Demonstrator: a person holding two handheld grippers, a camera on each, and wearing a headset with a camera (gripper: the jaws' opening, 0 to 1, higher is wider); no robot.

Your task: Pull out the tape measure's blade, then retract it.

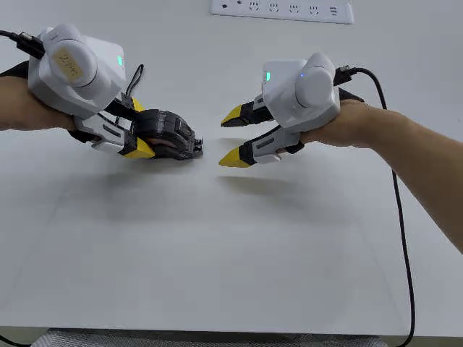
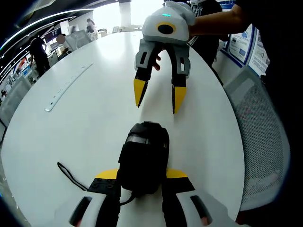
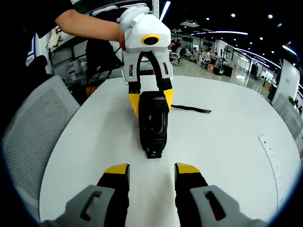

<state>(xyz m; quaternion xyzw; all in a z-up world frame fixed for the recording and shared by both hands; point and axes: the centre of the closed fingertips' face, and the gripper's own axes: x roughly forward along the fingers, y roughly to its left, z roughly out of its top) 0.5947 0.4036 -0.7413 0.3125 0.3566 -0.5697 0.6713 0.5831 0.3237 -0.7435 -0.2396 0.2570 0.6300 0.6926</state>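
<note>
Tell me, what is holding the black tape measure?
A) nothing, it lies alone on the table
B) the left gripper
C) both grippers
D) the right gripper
B: the left gripper has its jaws shut on both sides of the tape measure, while the right gripper is open and faces it across a gap.

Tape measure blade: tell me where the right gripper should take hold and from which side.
Grip the blade's end tab at the case's mouth, coming straight from the front. The left gripper clamps the tape measure by its sides, mouth facing the open right gripper.
</note>
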